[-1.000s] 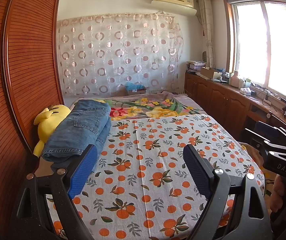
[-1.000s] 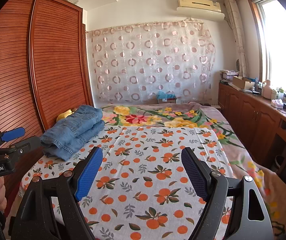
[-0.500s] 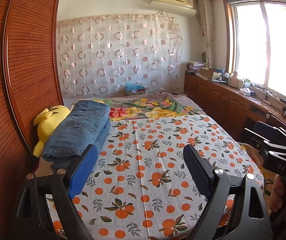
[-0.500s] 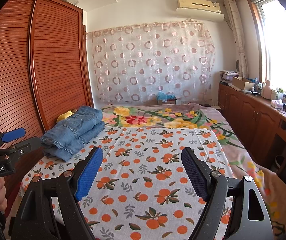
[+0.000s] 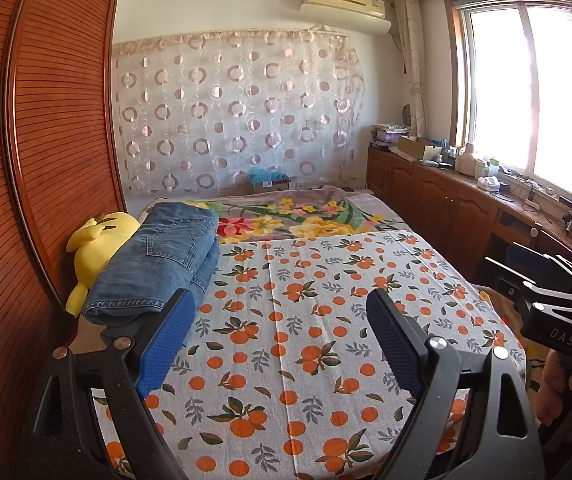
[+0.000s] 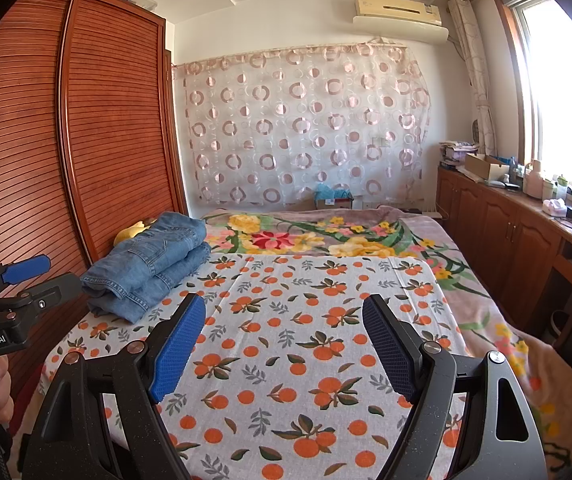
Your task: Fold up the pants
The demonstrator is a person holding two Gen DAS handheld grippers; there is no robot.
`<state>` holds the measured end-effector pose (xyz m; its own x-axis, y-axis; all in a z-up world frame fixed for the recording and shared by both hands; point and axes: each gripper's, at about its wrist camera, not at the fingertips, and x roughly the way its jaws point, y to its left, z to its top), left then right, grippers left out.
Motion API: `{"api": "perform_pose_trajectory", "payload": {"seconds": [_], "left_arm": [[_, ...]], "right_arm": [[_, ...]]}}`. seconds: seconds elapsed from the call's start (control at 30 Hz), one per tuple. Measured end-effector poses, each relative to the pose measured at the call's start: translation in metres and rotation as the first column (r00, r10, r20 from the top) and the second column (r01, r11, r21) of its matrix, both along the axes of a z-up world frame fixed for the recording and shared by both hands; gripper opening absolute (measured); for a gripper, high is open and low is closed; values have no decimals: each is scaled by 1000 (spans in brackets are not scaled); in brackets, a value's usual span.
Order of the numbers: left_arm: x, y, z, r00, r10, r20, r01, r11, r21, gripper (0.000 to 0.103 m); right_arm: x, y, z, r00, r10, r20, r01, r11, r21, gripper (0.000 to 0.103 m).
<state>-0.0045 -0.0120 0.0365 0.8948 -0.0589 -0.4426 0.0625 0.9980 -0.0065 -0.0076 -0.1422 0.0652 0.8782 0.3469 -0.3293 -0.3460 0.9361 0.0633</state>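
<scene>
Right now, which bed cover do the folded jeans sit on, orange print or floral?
The orange-print sheet: the folded jeans lie at its left edge by the wardrobe. The floral blanket lies beyond.

Change in my left view: none I can make out across the earlier pictures.
Change in my right view: none I can make out either.

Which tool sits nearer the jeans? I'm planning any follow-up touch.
Left, probably: the folded jeans lie just beyond the left tool; from the right tool they lie farther off.
</scene>
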Motion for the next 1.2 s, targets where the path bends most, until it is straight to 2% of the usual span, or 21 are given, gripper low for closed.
{"api": "perform_pose_trajectory", "payload": {"seconds": [1.2], "left_arm": [[-1,-1,-2,1000,0,2,0,1000,-1,88]], "right_arm": [[-2,2,1,1000,-6,-4,6,1000,5,82]]}}
